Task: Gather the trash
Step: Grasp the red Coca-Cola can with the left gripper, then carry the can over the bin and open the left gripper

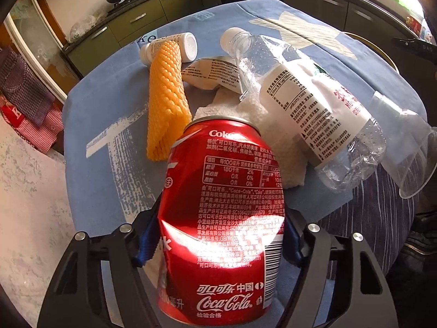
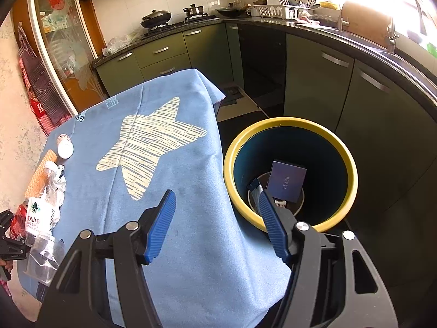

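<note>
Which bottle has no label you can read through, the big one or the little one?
The little white bottle: solid white plastic. The big water bottle is clear.

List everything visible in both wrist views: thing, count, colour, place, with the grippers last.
Coke can: 1, red, dented, between left gripper's pads.
Foam net sleeve: 1, yellow, on the cloth beyond the can.
Small bottle: 1, white, behind the sleeve.
Water bottle: 1, clear, lying down.
Crumpled wrapper: 1, white, printed.
Paper towel: 1, white, under the water bottle.
Plastic cup: 1, clear, on its side.
Tablecloth: 1, blue, star print.
Bin: 1, yellow rim, beside the table.
Box: 1, dark blue, inside the bin.
Left gripper: closed on the can.
Right gripper: open, empty.
</note>
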